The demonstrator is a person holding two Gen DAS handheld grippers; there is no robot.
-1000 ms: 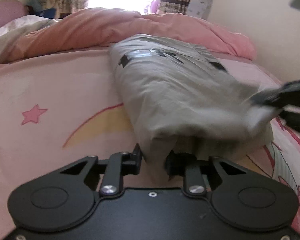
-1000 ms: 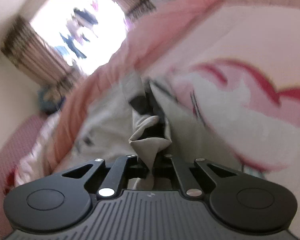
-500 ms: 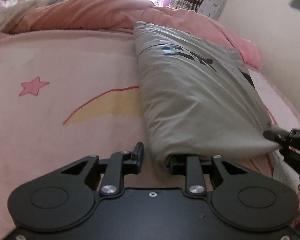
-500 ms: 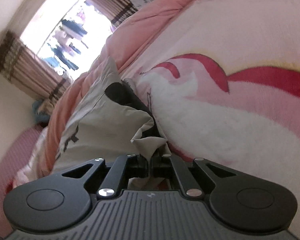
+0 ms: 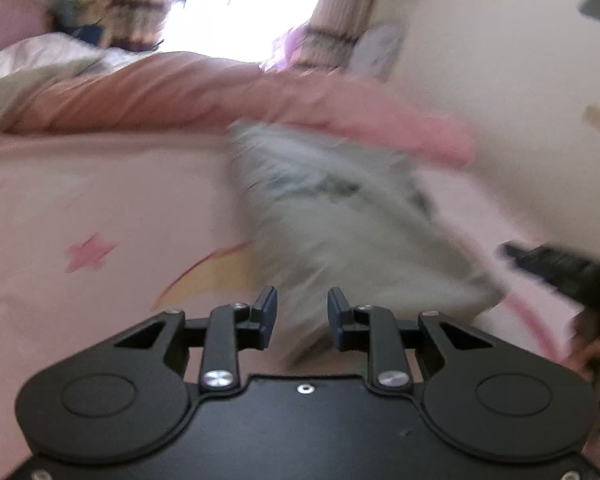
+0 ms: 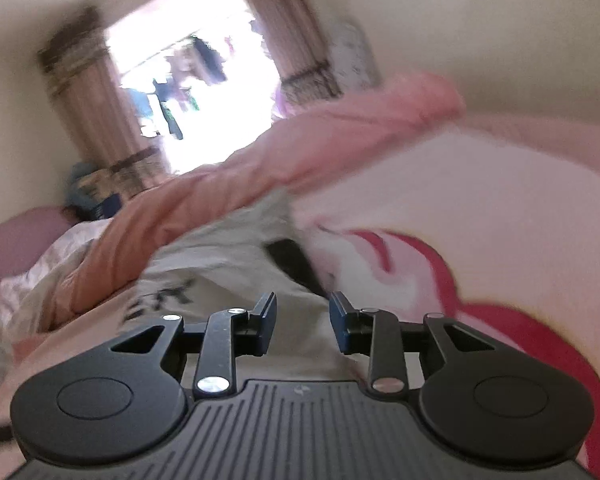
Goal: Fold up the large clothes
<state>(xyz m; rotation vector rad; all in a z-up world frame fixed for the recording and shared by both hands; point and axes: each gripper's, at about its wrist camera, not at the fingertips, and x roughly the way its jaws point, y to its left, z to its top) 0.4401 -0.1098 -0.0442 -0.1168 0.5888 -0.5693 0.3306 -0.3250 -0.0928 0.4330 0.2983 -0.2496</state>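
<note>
A folded grey garment (image 5: 340,232) with dark print lies on the pink bed sheet (image 5: 100,208), blurred by motion. My left gripper (image 5: 302,316) is open and empty, just short of the garment's near edge. My right gripper (image 6: 303,322) is open and empty over the same garment (image 6: 220,256), whose dark lettering shows to the left of the fingers. The right gripper also shows in the left wrist view (image 5: 556,268) at the garment's right corner.
A rolled pink quilt (image 5: 220,92) lies along the far side of the bed, with a pale blanket (image 5: 32,64) at the far left. A cream wall (image 5: 520,60) borders the bed on the right. A bright window with curtains (image 6: 188,72) is behind.
Both grippers have opened and let go of the grey garment, which now lies on the bed. Both cameras have pulled back and tilted up; the views are blurred.
</note>
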